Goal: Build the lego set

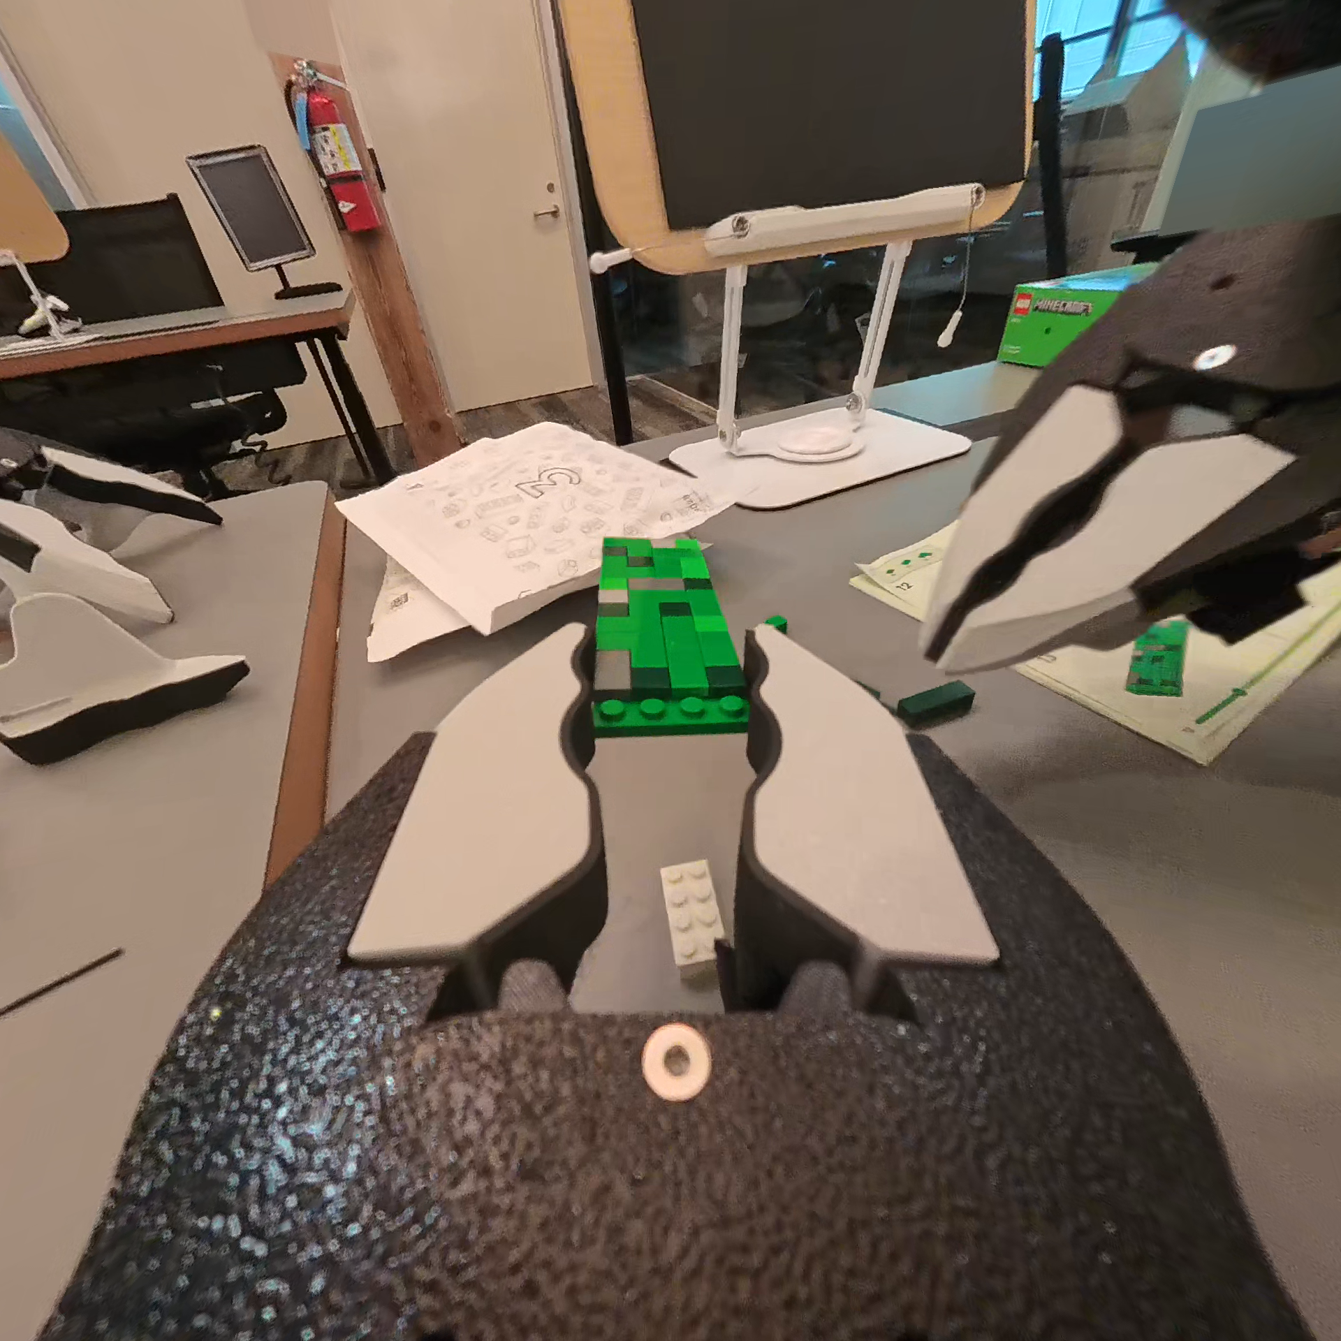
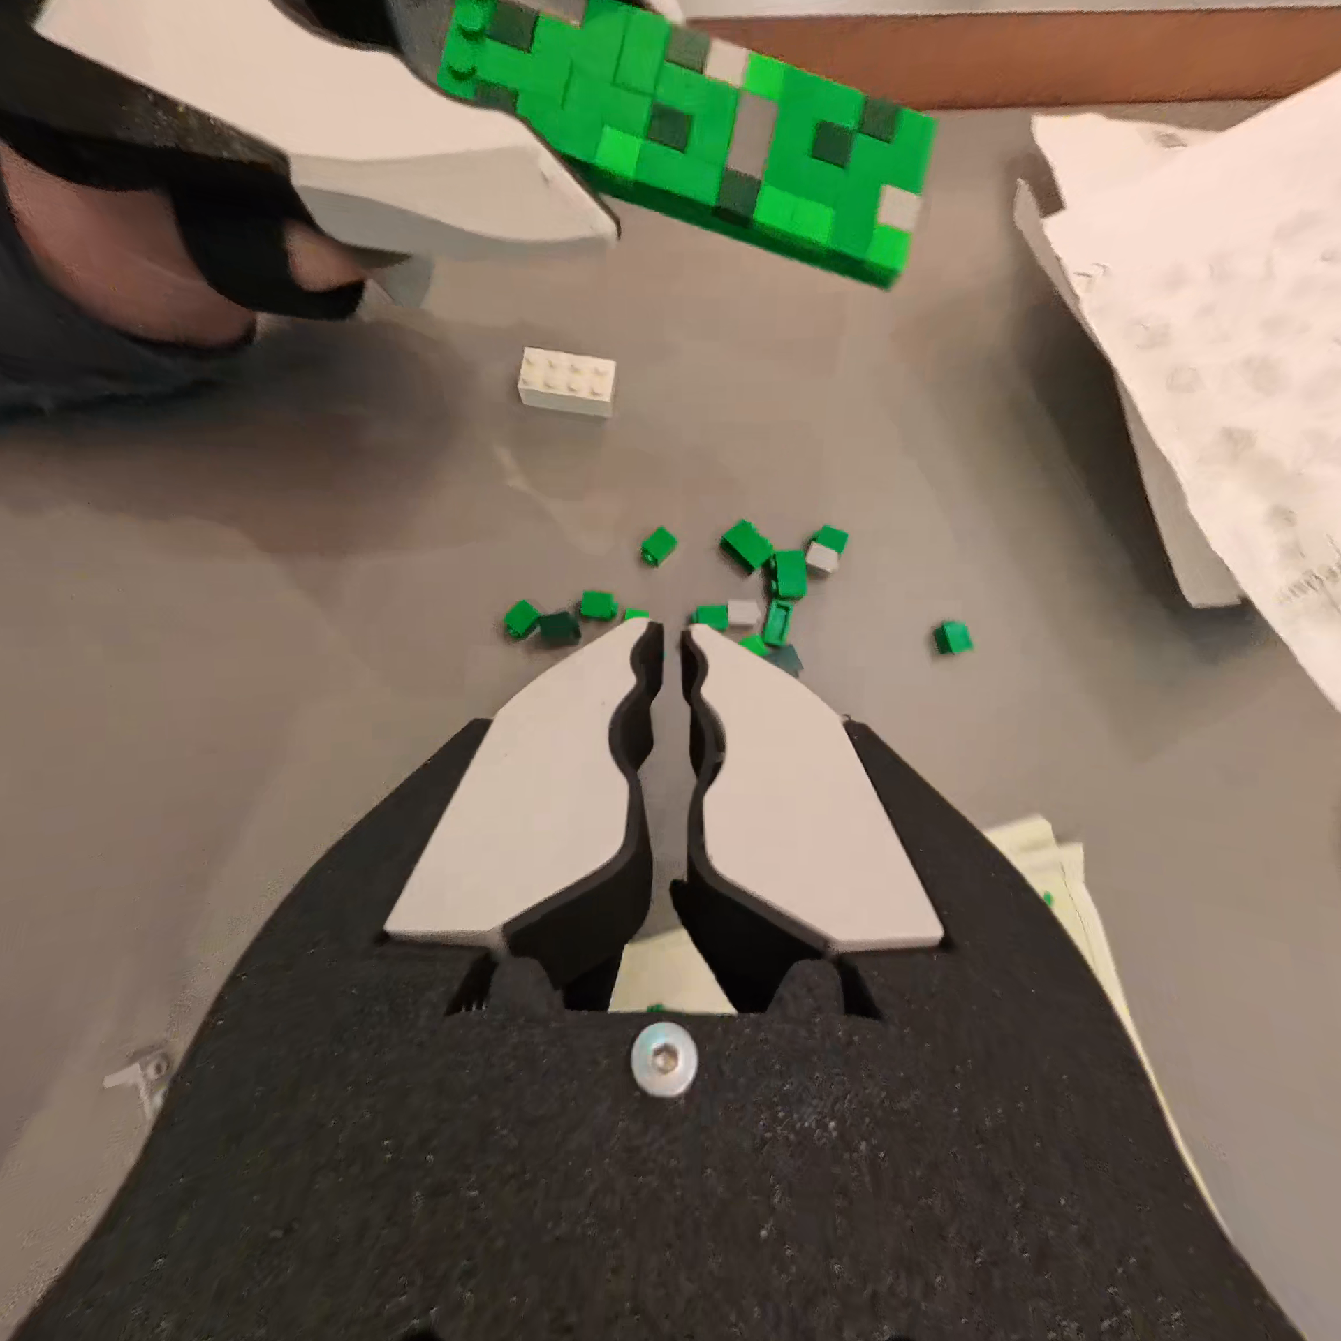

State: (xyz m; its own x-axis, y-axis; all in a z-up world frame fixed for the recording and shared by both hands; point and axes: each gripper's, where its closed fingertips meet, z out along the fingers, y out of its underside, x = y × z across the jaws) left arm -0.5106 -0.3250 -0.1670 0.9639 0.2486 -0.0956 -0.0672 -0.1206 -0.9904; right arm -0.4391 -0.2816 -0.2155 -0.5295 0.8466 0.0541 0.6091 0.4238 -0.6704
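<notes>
One green build, one white brick, about a dozen small loose pieces, two tools.

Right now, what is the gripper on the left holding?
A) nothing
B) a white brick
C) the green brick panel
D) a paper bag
C: the left gripper clamps the green brick panel by its sides, while the white brick lies loose on the table.

Loose green bricks crowd the table ahead; bare surface lies left of them.
</notes>
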